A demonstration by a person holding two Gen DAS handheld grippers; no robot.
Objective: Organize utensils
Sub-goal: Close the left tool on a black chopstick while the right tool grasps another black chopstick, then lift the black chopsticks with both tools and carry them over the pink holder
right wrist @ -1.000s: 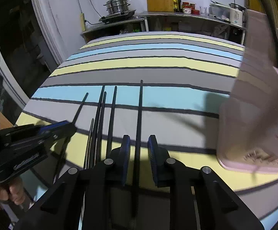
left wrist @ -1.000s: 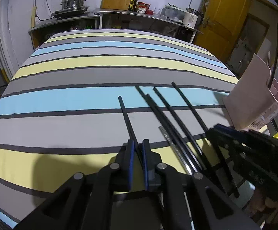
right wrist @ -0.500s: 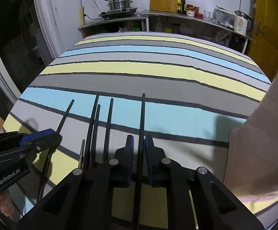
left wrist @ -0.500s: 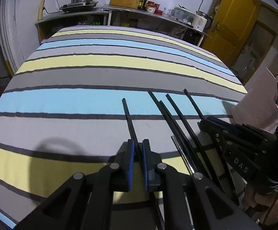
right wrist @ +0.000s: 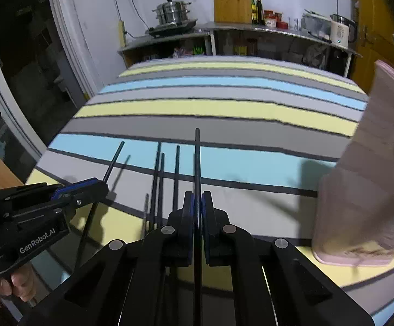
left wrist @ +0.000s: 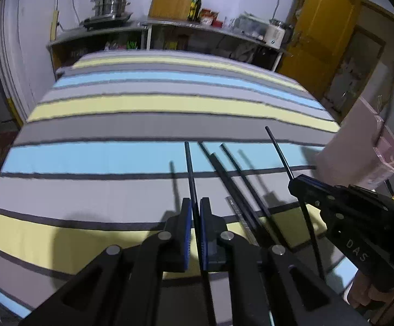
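Observation:
My left gripper (left wrist: 195,209) is shut on a black chopstick (left wrist: 190,165), its jaws still closing, and the stick hangs a little above its shadow on the striped tablecloth (left wrist: 101,157). My right gripper (right wrist: 197,201) grips another black chopstick (right wrist: 197,157) between its closing blue pads, also raised off the cloth. Each gripper shows in the other's view: the right gripper (left wrist: 296,184) with its stick, the left gripper (right wrist: 101,186) with its own. Three more chopsticks (right wrist: 158,174) lie side by side on the cloth between the two, with a silver one (left wrist: 237,212) beside them.
A pink utensil holder (right wrist: 368,176) stands on the right side of the table, close to my right gripper, and also shows as the pink holder (left wrist: 360,146). A hand (right wrist: 9,285) holds the left tool. A counter with a steel pot (right wrist: 172,13) lies beyond the table's far edge.
The right gripper's jaws have closed onto the chopstick that lay between them. Both grippers have risen, lifting their chopsticks off the cloth so that shadows show apart from them.

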